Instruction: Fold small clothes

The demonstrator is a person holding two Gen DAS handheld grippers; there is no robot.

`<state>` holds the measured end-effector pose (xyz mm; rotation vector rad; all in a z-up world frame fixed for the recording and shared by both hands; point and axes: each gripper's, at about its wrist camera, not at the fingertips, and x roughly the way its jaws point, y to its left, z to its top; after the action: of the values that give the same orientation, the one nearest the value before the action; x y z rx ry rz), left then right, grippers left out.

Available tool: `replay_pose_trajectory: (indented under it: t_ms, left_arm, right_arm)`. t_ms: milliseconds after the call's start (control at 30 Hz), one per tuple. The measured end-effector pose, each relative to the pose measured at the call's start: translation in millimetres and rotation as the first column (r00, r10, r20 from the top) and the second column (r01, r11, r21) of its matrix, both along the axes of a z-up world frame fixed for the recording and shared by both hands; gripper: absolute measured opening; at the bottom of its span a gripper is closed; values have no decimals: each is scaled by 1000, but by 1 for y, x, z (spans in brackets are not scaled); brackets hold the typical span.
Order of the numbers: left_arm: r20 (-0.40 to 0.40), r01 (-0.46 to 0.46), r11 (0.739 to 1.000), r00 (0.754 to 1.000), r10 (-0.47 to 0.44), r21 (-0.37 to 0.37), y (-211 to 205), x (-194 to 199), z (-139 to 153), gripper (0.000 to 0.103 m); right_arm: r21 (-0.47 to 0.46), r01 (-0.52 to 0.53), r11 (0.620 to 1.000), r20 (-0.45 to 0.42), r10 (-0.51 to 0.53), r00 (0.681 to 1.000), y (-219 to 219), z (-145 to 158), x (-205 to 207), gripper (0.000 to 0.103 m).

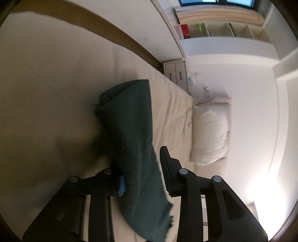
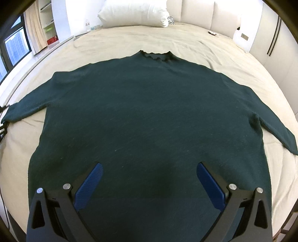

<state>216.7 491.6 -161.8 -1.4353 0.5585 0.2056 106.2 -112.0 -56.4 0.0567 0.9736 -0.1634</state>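
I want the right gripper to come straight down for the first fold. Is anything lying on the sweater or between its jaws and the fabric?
Nothing visible. The right gripper hangs open directly above the dark green sweater, spread flat on the bed. The pillow sits beyond the collar.

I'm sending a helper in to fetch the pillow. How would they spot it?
Start at the bed with the green sweater spread flat. Look beyond the sweater's collar to the headboard end. The pillow lies there, white and puffy, the only plump thing on the flat sheet.

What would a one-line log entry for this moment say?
sweater: flat on bed | left gripper: sleeve between its fingers, grip unclear | right gripper: open above hem, empty
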Motion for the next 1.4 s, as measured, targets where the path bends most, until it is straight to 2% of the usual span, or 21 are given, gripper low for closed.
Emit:
replay_pose_trajectory:
  t_ms: [33,100,200,267,400,500,567,633,667,700,733,800,833,900,1033,1133,1167,1200,1267,1333,1400]
  left_arm:
    - [-14,18,998,1000,-18,55,-4,6,8,16]
    - [-21,71,986,997,-68,150,-21,23,29,11]
    - [-46,182,926,983,-176,332,-65,58,71,9]
    - [-60,271,851,960,-274,450,-110,85,100,8]
    - [-112,422,653,881,-460,629,-230,129,138,8]
    - [-212,522,415,776,-595,746,-342,152,144,8]
    - [-298,569,260,703,-646,780,-409,151,133,9]
    - [-419,596,57,626,-657,801,-474,152,104,9]
    - [-483,612,-33,589,-647,790,-499,156,90,9]
    - [-534,626,-101,558,-635,773,-518,156,72,9]
    - [-576,632,-156,542,-612,760,-532,154,55,9]
    - [-603,580,-249,565,-563,776,-545,151,40,9]
    - [-606,562,-274,572,-553,780,-547,144,37,9]
    - [-615,560,-291,568,-546,776,-546,145,35,9]
    - [-620,574,-286,546,-564,767,-532,161,42,10]
    - [-584,580,-232,547,-600,781,-532,150,58,12]
    - [-577,578,-223,552,-602,785,-535,114,47,14]
    - [-571,579,-212,555,-605,787,-528,108,50,15]
    - [-532,577,-156,569,-627,801,-508,81,62,15]
    - [-489,580,-79,596,-637,811,-484,70,69,15]
    - [-447,592,10,620,-645,806,-459,69,72,15]
  right_arm:
    - [11,8,1000,5,-8,1000,-6,1,0,103]
    - [44,30,999,12,-31,999,-19,1,1,103]
    - [97,60,993,23,-63,998,-40,2,1,102]
    - [132,84,988,33,-89,996,-58,3,-1,101]
    - [189,124,974,51,-136,989,-90,4,-6,101]
    - [241,156,958,60,-175,983,-119,3,-10,101]
    - [285,179,942,63,-205,977,-140,1,-11,101]
    - [339,202,919,59,-236,970,-163,-2,-10,101]
    - [366,212,906,54,-248,967,-173,-4,-8,100]
    - [393,214,894,50,-253,966,-182,-6,-5,100]
    - [423,209,882,47,-252,967,-190,-8,-1,100]
    - [468,192,863,48,-242,969,-198,-10,9,97]
    - [502,170,848,53,-227,972,-200,-10,19,97]
    - [554,126,823,64,-193,979,-198,-10,36,97]
    - [702,8,712,62,-73,995,-176,-11,91,95]
    - [738,-57,672,53,27,998,-148,-11,131,94]
    - [747,-63,662,41,49,998,-140,-12,140,94]
    - [756,-68,651,29,70,997,-134,-13,147,93]
    - [760,-52,648,-21,105,994,-118,-21,166,87]
    - [744,-4,668,-85,101,991,-107,-29,181,84]
    - [738,12,675,-93,85,992,-103,-32,189,84]
